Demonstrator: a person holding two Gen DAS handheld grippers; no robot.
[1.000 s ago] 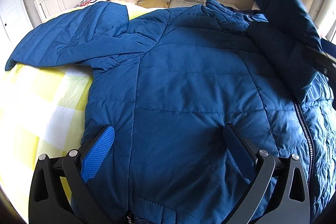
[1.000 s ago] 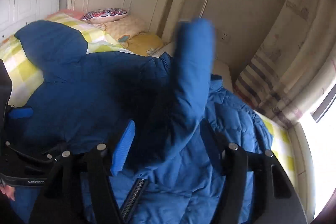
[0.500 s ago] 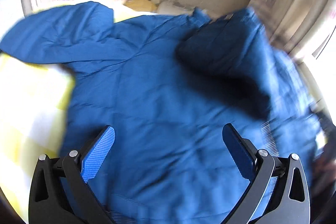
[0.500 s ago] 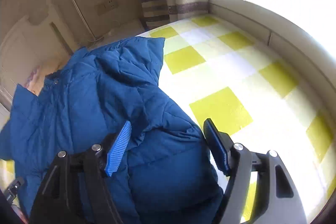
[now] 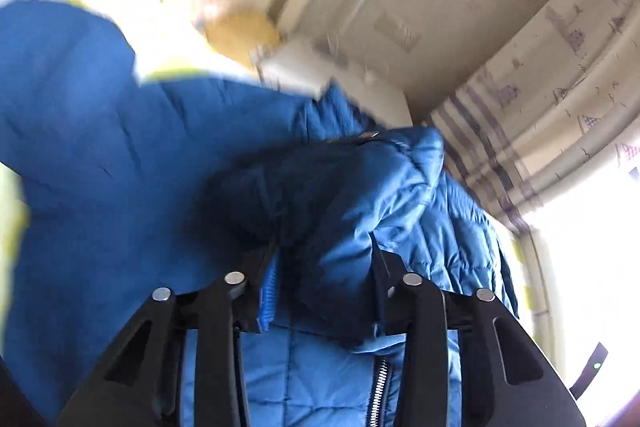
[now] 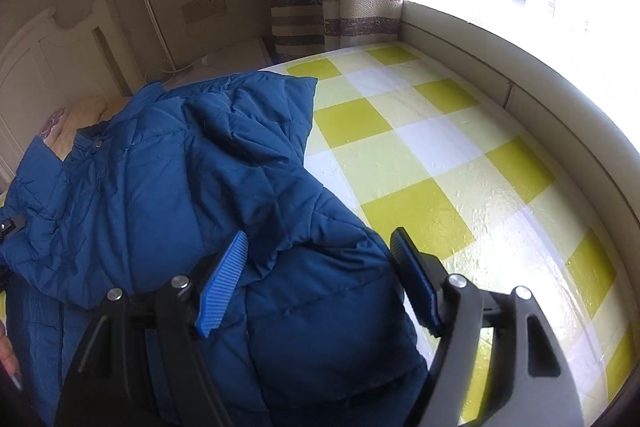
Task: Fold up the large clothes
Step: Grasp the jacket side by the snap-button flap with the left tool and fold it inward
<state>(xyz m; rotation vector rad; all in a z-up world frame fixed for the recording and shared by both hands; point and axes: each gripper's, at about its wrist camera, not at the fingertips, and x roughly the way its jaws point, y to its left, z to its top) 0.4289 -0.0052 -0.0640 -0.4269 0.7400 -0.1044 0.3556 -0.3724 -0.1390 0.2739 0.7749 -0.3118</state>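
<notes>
A large blue padded jacket [image 6: 160, 167] lies spread on the bed, one sleeve [image 6: 248, 131] folded across its body. In the blurred left wrist view the jacket [image 5: 120, 187] fills the lower half, its zipper [image 5: 378, 387] below the fingers. My left gripper [image 5: 324, 267] is closing, with a bunched fold of the jacket filling the gap between its pads. My right gripper [image 6: 320, 239] hangs open just above the jacket's edge on the window side. Its blue pads [image 6: 224, 279] stand apart and hold nothing.
The bed has a yellow and white checked sheet [image 6: 440, 155], bare to the right of the jacket. A padded ledge [image 6: 520, 83] under the window bounds it. A white headboard [image 6: 60, 67], pillows [image 5: 240, 31], a nightstand [image 5: 312, 67] and a striped curtain [image 6: 320, 7] stand beyond.
My left gripper went from wide open over the jacket's back to closed around a fold, tilting upward. The right gripper let the raised sleeve drop onto the jacket and swung towards the window.
</notes>
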